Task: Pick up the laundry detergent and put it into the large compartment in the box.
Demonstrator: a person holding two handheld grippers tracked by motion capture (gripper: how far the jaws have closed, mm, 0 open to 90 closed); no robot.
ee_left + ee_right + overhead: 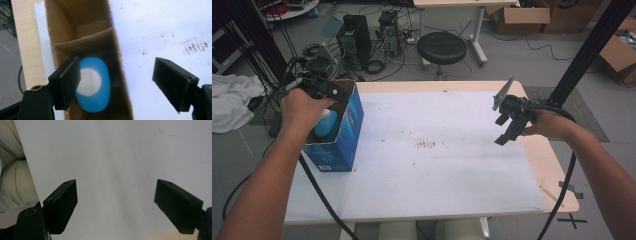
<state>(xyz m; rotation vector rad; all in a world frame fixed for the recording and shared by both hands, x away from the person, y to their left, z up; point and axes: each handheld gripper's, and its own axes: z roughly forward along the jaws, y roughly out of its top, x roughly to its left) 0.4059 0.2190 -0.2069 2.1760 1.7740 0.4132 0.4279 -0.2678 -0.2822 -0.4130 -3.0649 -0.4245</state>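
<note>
I hold left gripper [116, 83] wide over bottle [93, 84] in box [82, 42]; right gripper [115, 207] wide, empty. Lift straight, clear walls.

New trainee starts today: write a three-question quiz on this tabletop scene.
1. True or false: the left gripper is clamped on the blue plastic bottle with a white cap.
2. Where does that bottle stand? A) in the blue cardboard box B) on the white table sheet
3. What is between the right gripper's jaws?

Key: 1 false, jaws stand open above it; 2 A; 3 nothing.
</note>
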